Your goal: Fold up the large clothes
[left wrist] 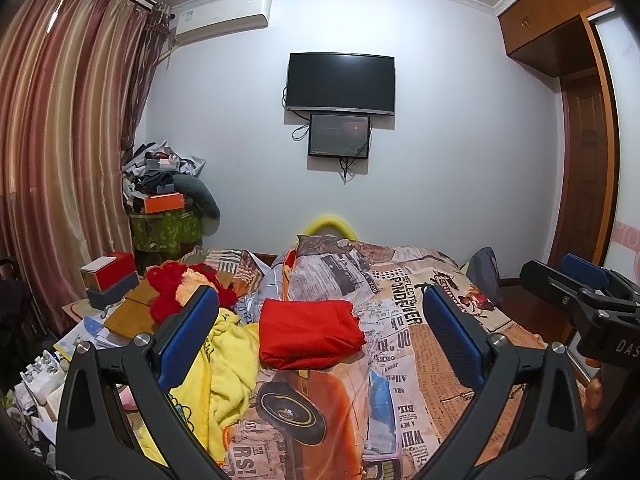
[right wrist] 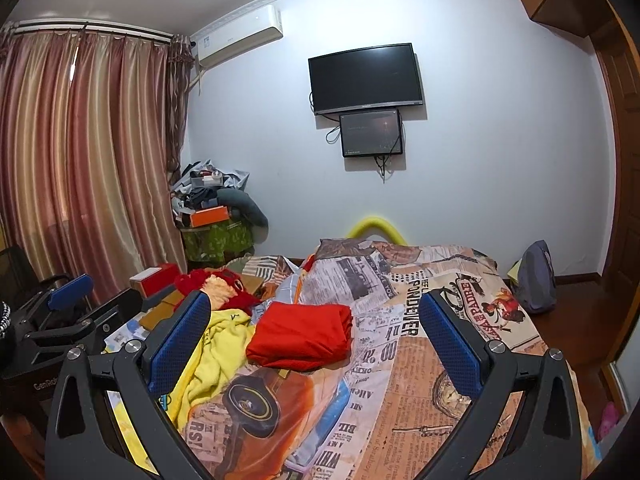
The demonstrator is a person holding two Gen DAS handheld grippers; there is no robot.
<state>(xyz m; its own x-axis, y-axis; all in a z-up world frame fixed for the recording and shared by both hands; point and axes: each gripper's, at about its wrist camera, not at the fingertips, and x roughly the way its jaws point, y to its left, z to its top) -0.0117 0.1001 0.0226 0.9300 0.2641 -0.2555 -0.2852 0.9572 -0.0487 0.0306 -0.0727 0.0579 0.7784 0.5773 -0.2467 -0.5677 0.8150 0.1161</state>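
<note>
Left wrist view: the left gripper (left wrist: 320,340) is held level above the bed, its blue-padded fingers (left wrist: 188,336) spread wide with nothing between them. The right gripper (right wrist: 316,344) hangs beside it at like height, likewise agape and empty. Just beyond both lies the folded red cloth garment (left wrist: 310,332) on the newspaper-print quilt (left wrist: 420,320). Left of the red garment sprawls a crumpled yellow fleece garment (left wrist: 228,364); behind that, a red fuzzy heap (left wrist: 172,296).

Red garment (left wrist: 310,334) folded into a compact rectangle, flat on the printed bedspread (left wrist: 420,344), ahead between the fingers. Yellow garment (left wrist: 230,364) crumpled, unfolded, just beside its left edge.
</note>
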